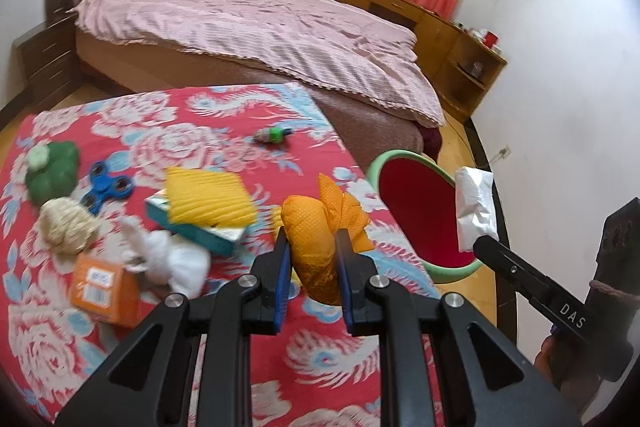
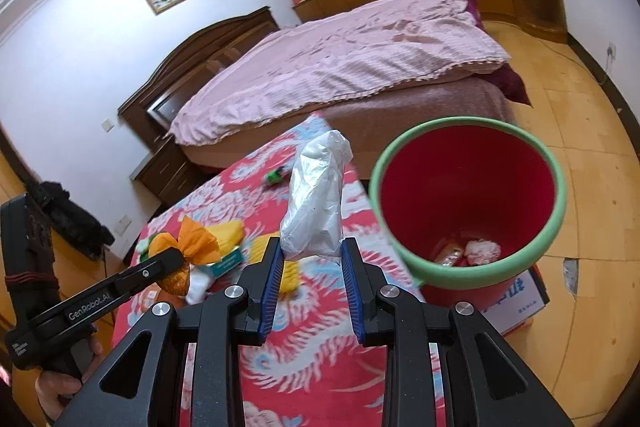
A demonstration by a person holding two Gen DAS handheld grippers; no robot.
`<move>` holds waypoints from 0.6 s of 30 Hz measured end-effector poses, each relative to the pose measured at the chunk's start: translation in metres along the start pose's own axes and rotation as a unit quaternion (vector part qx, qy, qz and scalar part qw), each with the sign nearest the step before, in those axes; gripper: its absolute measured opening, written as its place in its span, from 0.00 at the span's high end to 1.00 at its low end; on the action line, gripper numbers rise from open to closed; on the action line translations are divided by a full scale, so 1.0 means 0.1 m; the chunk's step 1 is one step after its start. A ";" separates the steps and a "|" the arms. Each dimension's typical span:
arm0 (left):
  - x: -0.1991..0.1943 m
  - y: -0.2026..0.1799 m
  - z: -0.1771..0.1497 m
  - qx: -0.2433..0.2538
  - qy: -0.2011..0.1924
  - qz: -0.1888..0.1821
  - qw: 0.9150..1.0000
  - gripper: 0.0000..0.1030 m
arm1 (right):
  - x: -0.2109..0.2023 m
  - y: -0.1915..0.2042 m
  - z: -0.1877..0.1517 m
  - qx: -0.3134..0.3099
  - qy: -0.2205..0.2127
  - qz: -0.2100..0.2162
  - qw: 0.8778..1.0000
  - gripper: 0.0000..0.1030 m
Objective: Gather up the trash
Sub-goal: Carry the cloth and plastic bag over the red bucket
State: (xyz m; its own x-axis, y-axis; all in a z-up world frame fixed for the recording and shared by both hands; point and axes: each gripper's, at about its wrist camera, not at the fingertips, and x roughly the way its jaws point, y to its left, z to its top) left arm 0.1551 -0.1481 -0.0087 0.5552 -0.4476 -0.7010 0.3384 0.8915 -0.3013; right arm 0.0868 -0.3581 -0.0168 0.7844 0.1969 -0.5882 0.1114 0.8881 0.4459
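A: What does each claw hold at this moment?

B: The left claw (image 1: 311, 241) is closed narrow on an orange wrapper (image 1: 320, 227), a crumpled mesh-like piece. The right claw (image 2: 312, 249) grips a white plastic bag (image 2: 316, 199), bunched together, with its jaws a little wider than the left ones.

A: Where are these two things?

B: Both are lifted above the tabletop (image 1: 224, 147) with the red flower cloth. The orange wrapper stands up between the left pads and rises beyond the fingertips. The red bin (image 2: 468, 187) with the green rim is just to the right of the right claw and lower than it; some trash already lies at its bottom.

A: How will they handle, in your opinion?

B: I think both are very light and soft. The bag looks smooth, so it may slip if the grip loosens. The wrapper seems rougher and should stay more easily. Each one is taken at its lower end, which I judge a good place, because the loose part hangs free above.

A: Which way do they point?

B: The long axis of the bag runs forward from the right claw, nearly in line with the fingers, and leans a little to the right at the top. The wrapper is similar; its twisted end points away from the left claw.

A: And the other things?

B: A yellow packet (image 1: 208, 197) and an orange box (image 1: 104, 287) lie to the left of the left claw, on the cloth.
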 end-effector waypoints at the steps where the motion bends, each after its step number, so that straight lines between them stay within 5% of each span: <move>1: 0.03 -0.04 0.01 0.003 0.002 -0.002 1.000 0.80 | 0.00 -0.04 0.02 0.004 -0.001 -0.003 1.000 0.71; 18: 0.80 -0.71 0.17 0.060 0.051 -0.030 0.996 0.80 | 0.18 -0.81 0.19 0.066 0.003 -0.052 0.996 0.71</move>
State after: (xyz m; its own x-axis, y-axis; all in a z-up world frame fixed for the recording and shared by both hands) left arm 0.1888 -0.2487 -0.0323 0.4528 -0.4840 -0.7488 0.4606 0.8461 -0.2683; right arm 0.1036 -0.4344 -0.0509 0.7604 0.1091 -0.6402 0.2724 0.8413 0.4669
